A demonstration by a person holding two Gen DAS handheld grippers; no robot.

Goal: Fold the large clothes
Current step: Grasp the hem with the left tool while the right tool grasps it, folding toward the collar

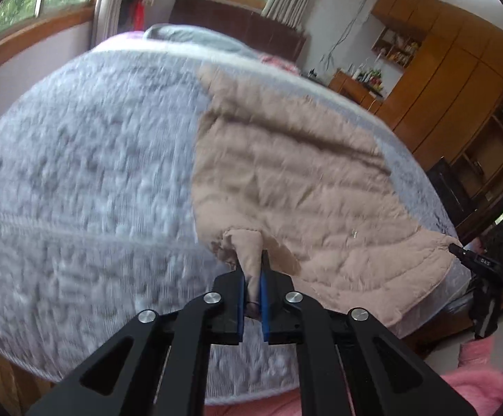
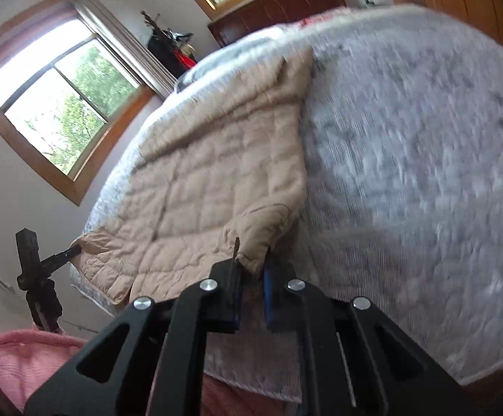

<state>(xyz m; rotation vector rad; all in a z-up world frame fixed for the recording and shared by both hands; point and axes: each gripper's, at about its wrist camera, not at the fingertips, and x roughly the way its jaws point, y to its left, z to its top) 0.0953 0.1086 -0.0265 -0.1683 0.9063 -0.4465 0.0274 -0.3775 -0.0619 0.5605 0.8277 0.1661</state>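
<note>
A beige quilted jacket [image 1: 286, 173] lies spread on the grey-white bed cover [image 1: 78, 173]. My left gripper [image 1: 252, 277] is shut on a bunched near corner of the jacket, the cloth pinched between its blue pads. The right wrist view shows the same jacket [image 2: 199, 180] from its other side. My right gripper [image 2: 251, 270] is shut on the jacket's other near corner, lifted a little off the bed cover [image 2: 407, 173]. Each gripper shows in the other's view at the jacket's far hem: the right gripper [image 1: 459, 250] and the left gripper [image 2: 74, 250].
A pink knitted cloth [image 1: 487, 374] lies by the bed's near edge, and again as pink cloth [image 2: 16, 357]. Windows [image 2: 61, 104] line one wall. A wooden wardrobe [image 1: 459, 79] and a dark headboard [image 1: 237, 24] stand beyond the bed.
</note>
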